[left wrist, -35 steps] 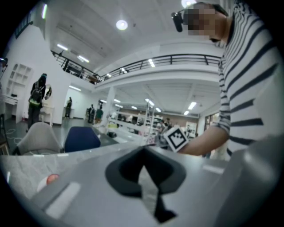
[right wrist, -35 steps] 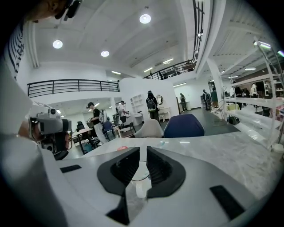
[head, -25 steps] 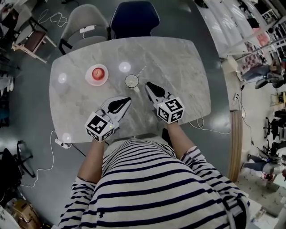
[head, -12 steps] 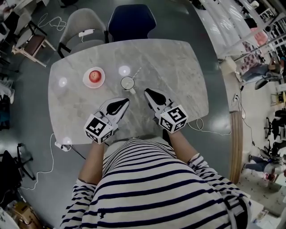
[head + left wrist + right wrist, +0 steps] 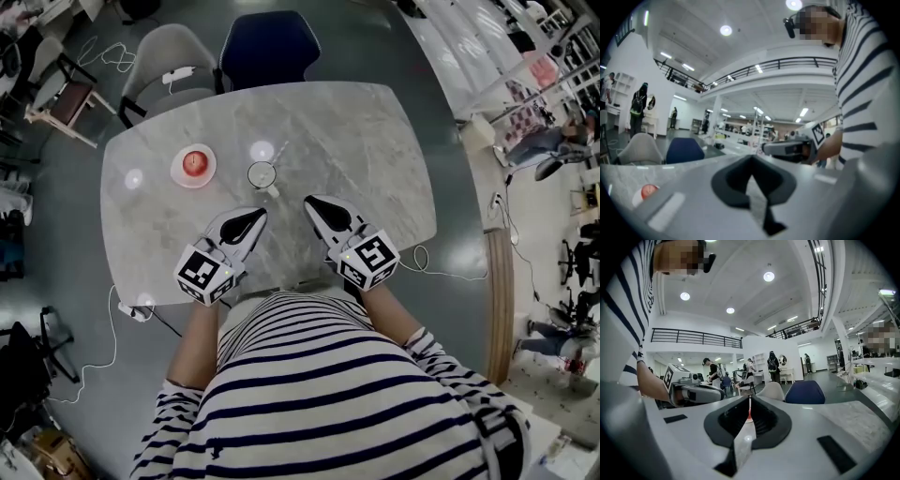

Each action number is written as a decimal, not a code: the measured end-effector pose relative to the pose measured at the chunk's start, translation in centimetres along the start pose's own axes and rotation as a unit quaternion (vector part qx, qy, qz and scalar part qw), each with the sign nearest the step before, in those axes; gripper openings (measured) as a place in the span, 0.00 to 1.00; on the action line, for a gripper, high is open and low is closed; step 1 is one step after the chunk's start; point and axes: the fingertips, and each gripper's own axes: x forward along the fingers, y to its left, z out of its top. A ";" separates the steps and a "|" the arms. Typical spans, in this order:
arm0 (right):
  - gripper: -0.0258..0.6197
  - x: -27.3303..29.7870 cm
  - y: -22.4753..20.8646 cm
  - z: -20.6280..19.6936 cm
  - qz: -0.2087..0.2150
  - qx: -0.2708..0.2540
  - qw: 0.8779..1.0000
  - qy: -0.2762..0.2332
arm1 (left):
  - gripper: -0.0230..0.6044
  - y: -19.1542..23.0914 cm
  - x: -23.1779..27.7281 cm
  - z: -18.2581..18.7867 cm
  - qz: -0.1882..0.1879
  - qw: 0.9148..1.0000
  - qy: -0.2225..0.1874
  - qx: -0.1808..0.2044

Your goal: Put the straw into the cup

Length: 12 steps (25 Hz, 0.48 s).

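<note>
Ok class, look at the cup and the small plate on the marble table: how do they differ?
The plate is wider and shallow; the cup is narrower, with a dark inside. The plate carries a red fruit; the cup has a straw leaning out. The plate lies left of the cup in the head view. Both are round, with pale rims, standing apart on the table.

table [image 5: 375, 141] — glossy marble-look stone | cup [image 5: 261, 174] — clear, shiny | shirt [image 5: 328, 394]: soft matt cloth
</note>
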 end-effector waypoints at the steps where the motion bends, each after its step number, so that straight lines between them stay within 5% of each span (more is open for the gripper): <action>1: 0.06 -0.2 0.1 0.0 0.000 -0.003 1.000 0.000 | 0.05 -0.1 0.0 0.0 0.000 1.000 0.000 0.000; 12: 0.05 -1.2 0.9 -1.1 0.007 -0.022 0.999 0.027 | 0.05 -1.1 0.5 -0.4 -0.003 1.000 0.002 -0.003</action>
